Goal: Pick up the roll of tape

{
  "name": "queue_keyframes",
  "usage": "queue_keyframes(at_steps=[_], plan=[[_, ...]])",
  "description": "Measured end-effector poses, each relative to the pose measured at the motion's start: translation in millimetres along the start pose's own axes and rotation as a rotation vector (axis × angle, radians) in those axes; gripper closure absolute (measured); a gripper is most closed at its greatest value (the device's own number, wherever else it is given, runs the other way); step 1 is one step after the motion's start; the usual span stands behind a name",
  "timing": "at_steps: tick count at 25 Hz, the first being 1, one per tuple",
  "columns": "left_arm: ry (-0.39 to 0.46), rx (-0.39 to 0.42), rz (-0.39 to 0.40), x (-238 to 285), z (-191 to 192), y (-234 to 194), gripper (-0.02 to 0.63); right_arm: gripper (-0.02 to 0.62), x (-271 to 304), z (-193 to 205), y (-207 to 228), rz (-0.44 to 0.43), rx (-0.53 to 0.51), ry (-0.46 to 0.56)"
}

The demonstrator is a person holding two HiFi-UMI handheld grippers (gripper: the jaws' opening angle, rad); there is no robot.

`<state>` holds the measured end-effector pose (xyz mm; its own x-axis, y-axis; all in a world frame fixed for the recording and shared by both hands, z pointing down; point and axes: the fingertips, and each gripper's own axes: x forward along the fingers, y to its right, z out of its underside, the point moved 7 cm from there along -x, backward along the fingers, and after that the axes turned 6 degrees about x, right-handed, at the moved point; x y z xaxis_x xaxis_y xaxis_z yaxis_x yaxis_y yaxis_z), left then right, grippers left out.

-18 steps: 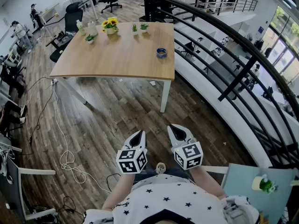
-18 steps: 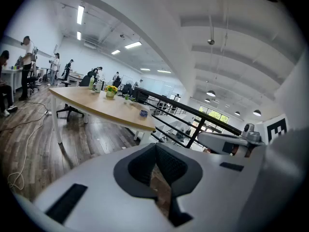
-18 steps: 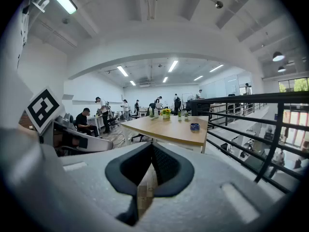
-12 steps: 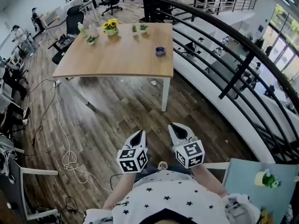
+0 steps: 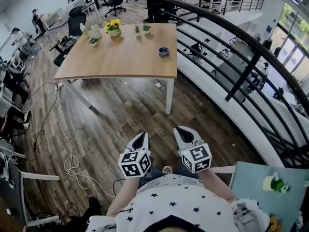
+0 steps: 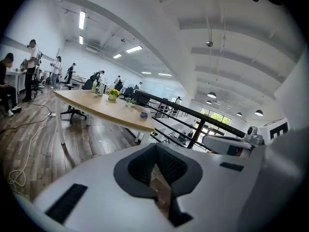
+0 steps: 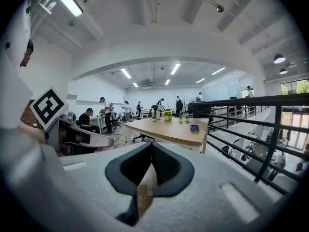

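A small blue roll of tape (image 5: pixel 164 52) lies near the right edge of a wooden table (image 5: pixel 120 62) far ahead; it also shows as a blue ring (image 7: pixel 194 127) in the right gripper view and a small blue roll of tape (image 6: pixel 144 114) in the left gripper view. Both grippers hover over the wood floor close to my body, well short of the table. My left gripper (image 5: pixel 141 140) is shut with nothing in it. Beside it, my right gripper (image 5: pixel 182 133) is shut and empty too.
Small potted plants and a yellow flower pot (image 5: pixel 114 28) stand at the table's far edge. A black railing (image 5: pixel 231 47) curves along the right. White cables (image 5: pixel 67 163) trail over the floor at left. Office chairs (image 5: pixel 75 13) and people at desks fill the back.
The table and tape have drifted slightly up and left in the head view. Both grippers keep their places, shut.
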<state>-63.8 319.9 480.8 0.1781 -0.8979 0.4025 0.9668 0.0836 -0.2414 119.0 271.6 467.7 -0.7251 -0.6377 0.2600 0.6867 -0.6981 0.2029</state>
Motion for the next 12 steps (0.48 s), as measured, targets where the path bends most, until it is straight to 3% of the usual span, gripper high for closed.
queue_keyframes(at_steps=[12], plan=[[-0.012,0.023,0.004,7,1,6,0.6,0.569,2,1,12,-0.028,0.03,-0.022]])
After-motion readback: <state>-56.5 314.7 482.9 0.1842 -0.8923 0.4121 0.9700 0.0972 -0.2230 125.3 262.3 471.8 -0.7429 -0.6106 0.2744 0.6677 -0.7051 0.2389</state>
